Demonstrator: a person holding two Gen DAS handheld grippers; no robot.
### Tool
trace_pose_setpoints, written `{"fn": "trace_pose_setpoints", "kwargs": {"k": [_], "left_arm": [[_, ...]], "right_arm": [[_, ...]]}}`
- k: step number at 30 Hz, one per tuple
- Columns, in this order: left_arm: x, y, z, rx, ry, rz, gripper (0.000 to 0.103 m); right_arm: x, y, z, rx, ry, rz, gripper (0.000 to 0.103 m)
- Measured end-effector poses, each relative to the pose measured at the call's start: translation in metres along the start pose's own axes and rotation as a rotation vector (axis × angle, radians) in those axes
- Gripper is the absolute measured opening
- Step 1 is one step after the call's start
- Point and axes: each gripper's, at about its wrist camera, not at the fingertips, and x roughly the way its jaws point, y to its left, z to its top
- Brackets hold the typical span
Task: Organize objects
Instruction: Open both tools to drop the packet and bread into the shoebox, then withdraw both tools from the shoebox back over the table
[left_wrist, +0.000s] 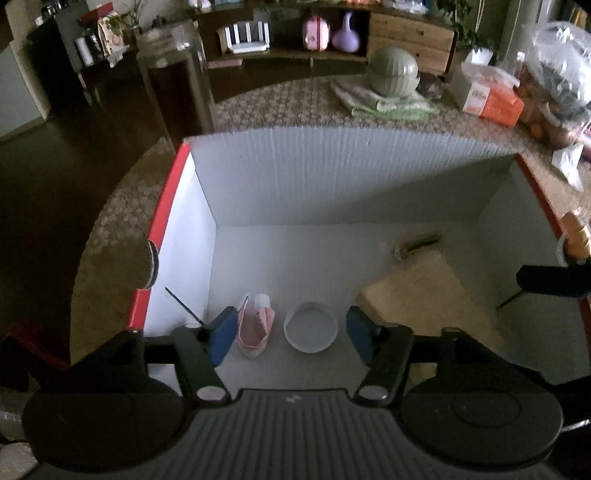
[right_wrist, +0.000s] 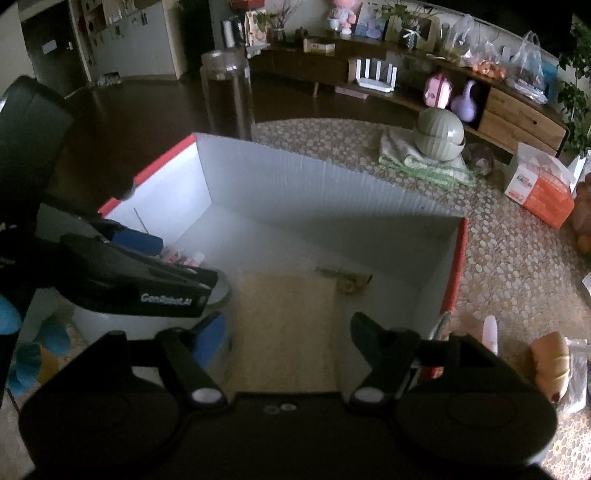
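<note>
my left gripper jaws apart over box near-left corner, nothing gripped, pink pouch and white round dish lying between pads, pouch long axis running toward far wall, tan board flat on box floor under my right gripper, also open and empty

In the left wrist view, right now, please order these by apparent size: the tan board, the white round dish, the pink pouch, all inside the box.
1. Tan board, clearly the largest.
2 and 3. White round dish and pink pouch look about equal; I will not rank them.
</note>
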Motion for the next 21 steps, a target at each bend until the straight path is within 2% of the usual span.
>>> {"fn": "trace_pose_setpoints", "kwargs": {"k": [2,8,21], "left_arm": [[-0.007,-0.001,0.0,-0.017,-0.012,0.008,0.074],[-0.028,-0.005,-0.004,-0.04,-0.06,0.003,0.074],[-0.096,-0.041,-0.027,0.007,-0.194,-0.002,0.074]], "right_arm": [[-0.008,-0.001,-0.002,0.0,-0.011,0.005,0.075],[-0.031,-0.001,-0.007,-0.01,-0.045,-0.002,0.075],[-0.082,-0.02,-0.034,0.025,-0.122,0.027,0.075]]}}
